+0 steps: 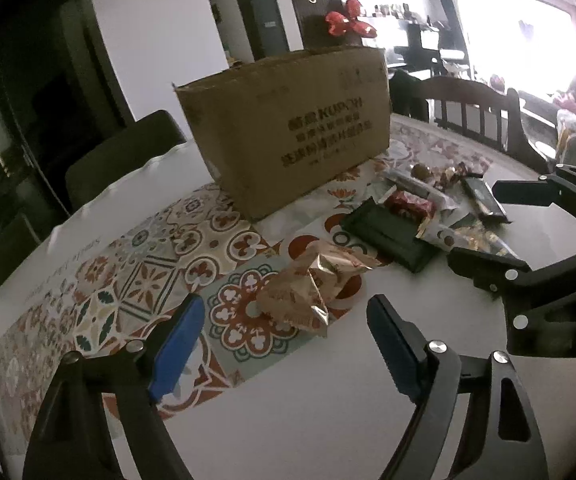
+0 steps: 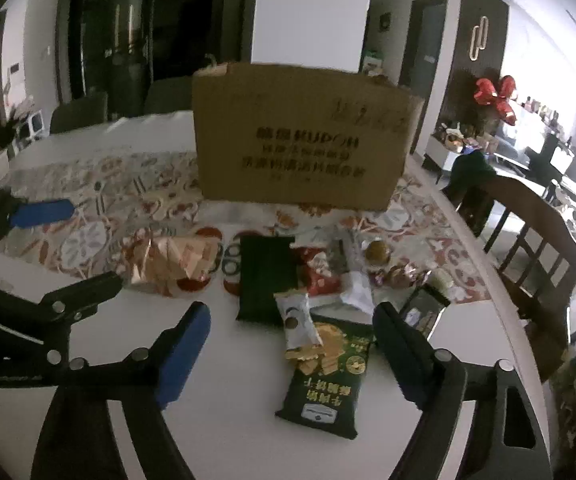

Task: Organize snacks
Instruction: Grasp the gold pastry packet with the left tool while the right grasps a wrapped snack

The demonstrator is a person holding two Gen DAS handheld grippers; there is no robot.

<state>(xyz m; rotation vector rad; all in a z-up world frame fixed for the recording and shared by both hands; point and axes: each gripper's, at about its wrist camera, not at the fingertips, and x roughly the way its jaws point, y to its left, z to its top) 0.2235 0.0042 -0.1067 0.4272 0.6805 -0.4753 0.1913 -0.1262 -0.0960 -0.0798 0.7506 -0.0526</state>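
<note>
A pile of snacks lies on the white table in front of a brown cardboard box (image 1: 288, 128) (image 2: 300, 140). My left gripper (image 1: 288, 316) (image 2: 95, 242) is open, its blue pads to either side of crumpled gold packets (image 1: 308, 292) (image 2: 175, 264) without touching them. My right gripper (image 2: 290, 320) (image 1: 474, 224) is open too, hanging over a small white packet (image 2: 298, 320) and a green chips bag (image 2: 328, 380). Further back lie a dark green packet (image 1: 388, 236) (image 2: 265, 276), a red packet (image 2: 320, 272), round chocolates (image 2: 378, 252) and a dark bar (image 2: 424, 308).
A patterned runner (image 1: 147, 264) covers the table under the box. A wooden chair (image 2: 528, 232) stands at the table's right edge and a dark chair (image 1: 119, 152) at its far side. A red bow (image 1: 348, 20) hangs behind the box.
</note>
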